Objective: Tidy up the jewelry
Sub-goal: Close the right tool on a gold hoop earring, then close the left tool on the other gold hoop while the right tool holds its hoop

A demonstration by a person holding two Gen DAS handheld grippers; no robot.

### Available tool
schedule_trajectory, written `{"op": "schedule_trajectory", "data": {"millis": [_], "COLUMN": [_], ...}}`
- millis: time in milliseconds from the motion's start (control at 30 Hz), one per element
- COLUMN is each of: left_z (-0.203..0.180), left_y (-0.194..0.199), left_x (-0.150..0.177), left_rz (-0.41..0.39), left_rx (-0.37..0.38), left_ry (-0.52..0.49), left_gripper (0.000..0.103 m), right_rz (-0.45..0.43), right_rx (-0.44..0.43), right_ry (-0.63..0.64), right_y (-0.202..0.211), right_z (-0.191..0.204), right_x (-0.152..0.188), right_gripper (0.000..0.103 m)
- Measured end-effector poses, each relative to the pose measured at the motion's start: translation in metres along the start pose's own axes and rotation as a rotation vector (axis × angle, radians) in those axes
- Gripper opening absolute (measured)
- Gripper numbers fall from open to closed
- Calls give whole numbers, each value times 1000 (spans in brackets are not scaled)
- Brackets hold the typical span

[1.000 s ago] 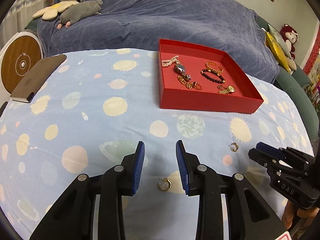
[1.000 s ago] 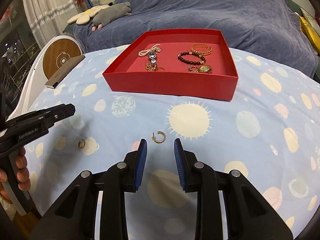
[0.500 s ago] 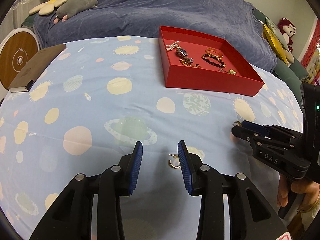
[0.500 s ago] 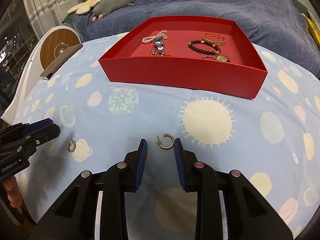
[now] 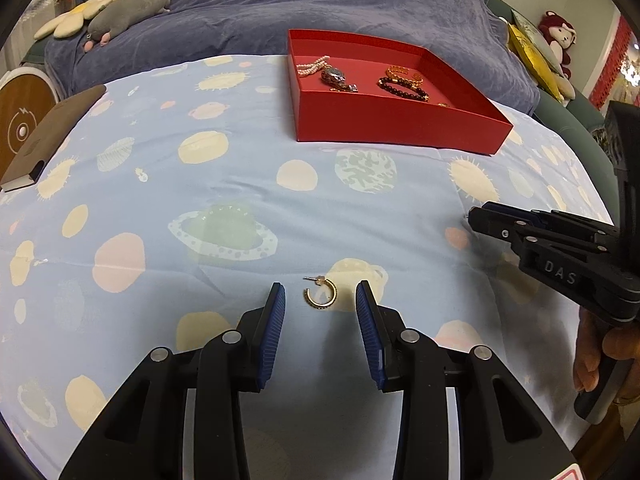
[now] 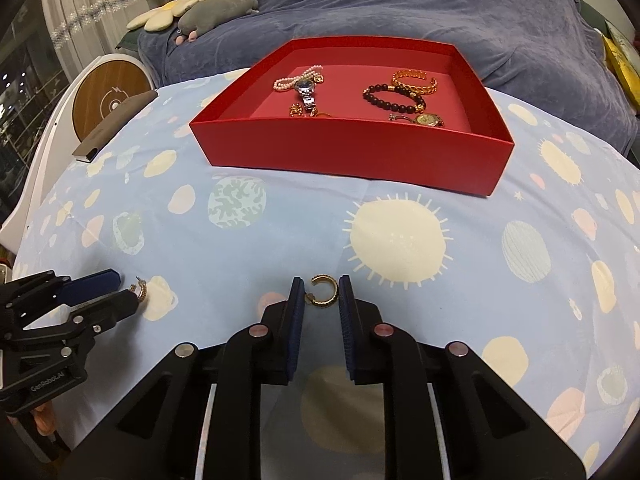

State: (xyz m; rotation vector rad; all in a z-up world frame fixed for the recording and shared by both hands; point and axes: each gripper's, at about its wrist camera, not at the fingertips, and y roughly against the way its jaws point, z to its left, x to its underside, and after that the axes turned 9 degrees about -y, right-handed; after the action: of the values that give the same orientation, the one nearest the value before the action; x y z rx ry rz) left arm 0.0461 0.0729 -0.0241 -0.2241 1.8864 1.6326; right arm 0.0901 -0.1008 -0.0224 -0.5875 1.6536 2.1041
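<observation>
A gold hoop earring lies on the planet-print cloth between the tips of my open left gripper. A second gold hoop earring lies between the tips of my open right gripper, whose blue pads stand close on either side without touching it. The red tray sits farther back and holds a pearl bracelet, watches, a dark bead bracelet and a gold bangle. The left gripper also shows in the right wrist view around its earring.
A brown notebook lies at the table's far left edge. A round wooden-faced device stands beside the table. A blue-covered sofa with plush toys lies behind. The right gripper's body sits close on the right in the left wrist view.
Both grippers have moved forward and down, so each earring now lies between its gripper's fingertips. The right gripper's jaws have narrowed slightly around its earring.
</observation>
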Motion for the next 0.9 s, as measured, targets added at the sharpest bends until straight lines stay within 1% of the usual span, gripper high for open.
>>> {"op": "schedule_trajectory", "data": {"millis": [67,167,233,300,500,667,900], "left_z": [-4,-10,-14,-17,-24,-27,-33], "left_y": [-4,-8,-9,-9,-11,-11,-1], "left_x": [0,-1,-1,-2,-4,-9,-36], "left_rz": [4,-4,-8,-11,-14,-10,-61], "left_rx": [-2,-29,-46,-46,-47,-26,3], "left_ry": [-14,-34,-40,-47,-61,-55,-39], "left_gripper": [35,33,27,14,14,14,14], "right_rz": [-4,-3,-2,-6,-9,-16,-53], "right_rx": [-2,0,0,1,-4,0,-4], "right_ry": [-5,-15,-16,-11,-14,-23,-46], "right_y": [9,19,23,26,32,34,46], "right_z": [-3,-6,-7,-7,-9,-12,-20], "right_x": [3,8,11,12,14,13,2], "right_gripper": [17,17,17,17,17,17,17]}}
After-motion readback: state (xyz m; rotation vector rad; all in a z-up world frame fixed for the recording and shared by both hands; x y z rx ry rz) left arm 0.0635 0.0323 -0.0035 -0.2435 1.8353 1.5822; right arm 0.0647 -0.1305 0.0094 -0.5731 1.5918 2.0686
